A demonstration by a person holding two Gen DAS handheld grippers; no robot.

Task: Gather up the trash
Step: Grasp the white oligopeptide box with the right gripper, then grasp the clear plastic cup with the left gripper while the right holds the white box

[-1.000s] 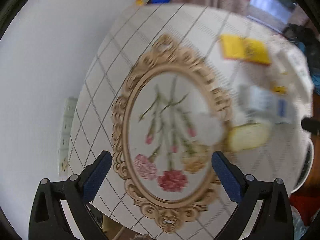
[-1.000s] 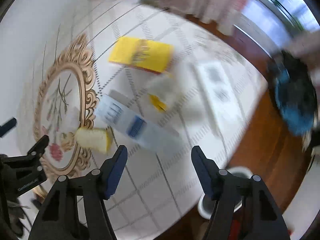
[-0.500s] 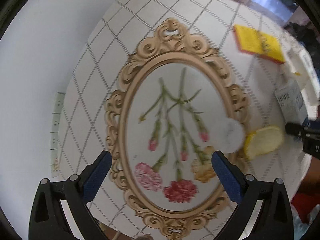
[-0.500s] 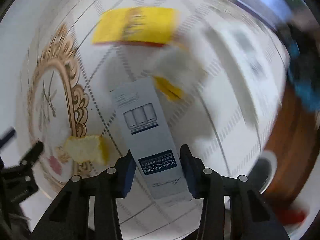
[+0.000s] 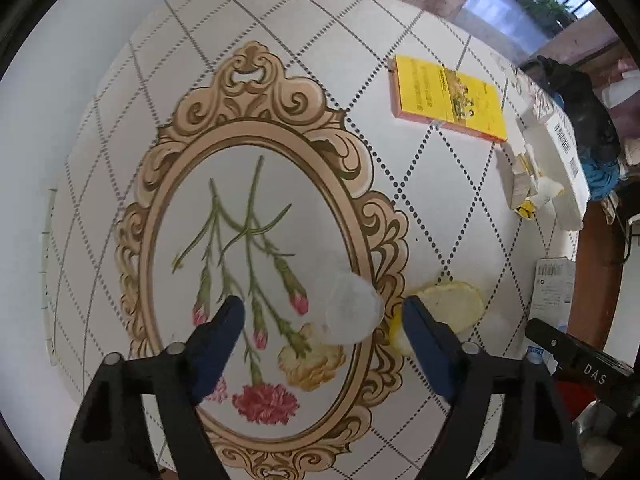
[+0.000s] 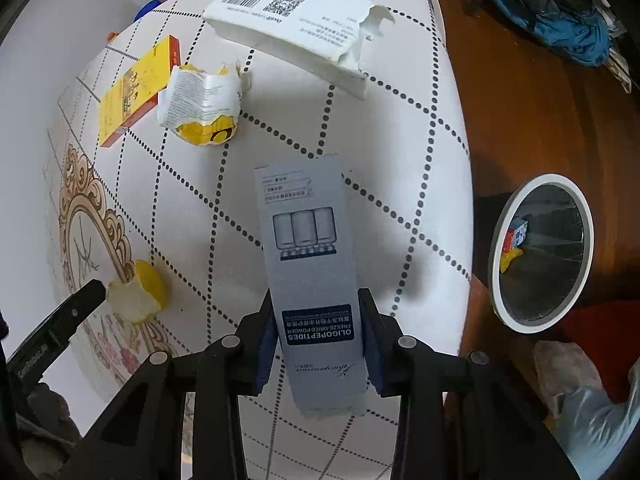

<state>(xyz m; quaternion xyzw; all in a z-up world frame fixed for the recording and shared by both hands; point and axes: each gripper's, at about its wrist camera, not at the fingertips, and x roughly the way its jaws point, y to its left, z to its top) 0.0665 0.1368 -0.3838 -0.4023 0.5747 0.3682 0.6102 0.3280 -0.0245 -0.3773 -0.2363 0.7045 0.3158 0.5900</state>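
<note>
My right gripper (image 6: 318,332) is shut on the near end of a long grey-blue carton (image 6: 308,248), which is held just above the table and casts a shadow. My left gripper (image 5: 322,340) is open over the printed oval frame. A white round pad (image 5: 352,312) lies between its fingers, nearer the right one. A yellow peel (image 5: 448,308) (image 6: 138,296) lies just right of that finger. A crumpled yellow-and-white wrapper (image 6: 200,104), a yellow box (image 6: 132,88) and a torn white carton (image 6: 296,28) lie farther back.
The round table (image 6: 420,160) has a white cloth with a dotted diamond pattern. A white-rimmed bin (image 6: 494,264) stands on the wooden floor to the right and holds a small carton and a yellow scrap. Blue cloth lies on the floor beyond.
The right gripper closed on the grey-blue carton and raised it off the cloth. The left gripper moved in toward the white pad and stayed open.
</note>
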